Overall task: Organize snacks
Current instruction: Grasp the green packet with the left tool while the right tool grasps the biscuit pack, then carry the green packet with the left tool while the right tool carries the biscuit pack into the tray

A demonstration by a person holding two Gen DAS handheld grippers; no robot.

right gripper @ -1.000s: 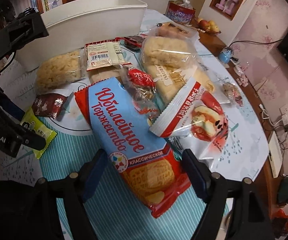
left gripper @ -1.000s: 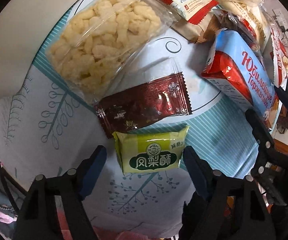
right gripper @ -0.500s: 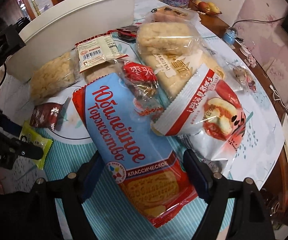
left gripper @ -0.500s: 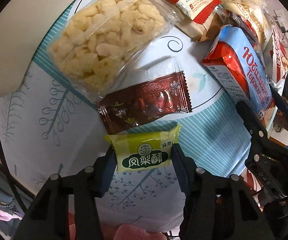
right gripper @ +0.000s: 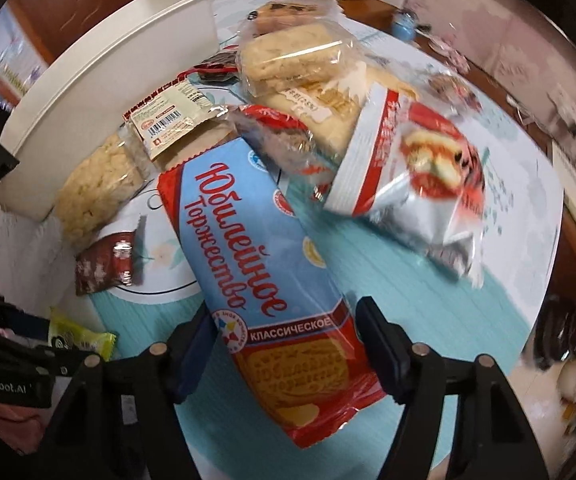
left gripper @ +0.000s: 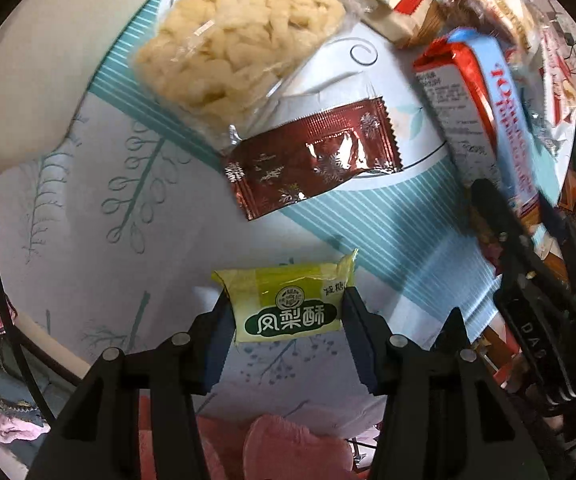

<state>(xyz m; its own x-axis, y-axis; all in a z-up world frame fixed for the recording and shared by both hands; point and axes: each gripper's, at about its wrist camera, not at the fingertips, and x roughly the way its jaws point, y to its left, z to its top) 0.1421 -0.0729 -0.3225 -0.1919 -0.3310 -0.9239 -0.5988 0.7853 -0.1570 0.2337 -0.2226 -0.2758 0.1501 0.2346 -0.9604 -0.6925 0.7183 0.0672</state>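
The white bin [right gripper: 99, 92] is standing at the far edge of the patterned tablecloth [right gripper: 428, 292], and everything else is lying on the near side of it. Just in front of the bin a heap of bags is waiting: clear packs of pale puffs [left gripper: 243, 36], a silver and red bag [right gripper: 412, 184], and the long blue biscuit pack [right gripper: 255, 264] pointing away from the bin. The right gripper [right gripper: 283, 344] is straddling that pack's near end, its jaws closing with the pack between them; the pads do not seem to be pressing yet. Farther from the bin, past the dark red sachet [left gripper: 312, 160], the left gripper [left gripper: 288, 312] is clamping the small yellow pineapple cake [left gripper: 288, 304] by both sides. Judging by this, the picking step is under way; next the cake needs carrying over the bin's rim, while the right jaws finish squeezing the biscuits.
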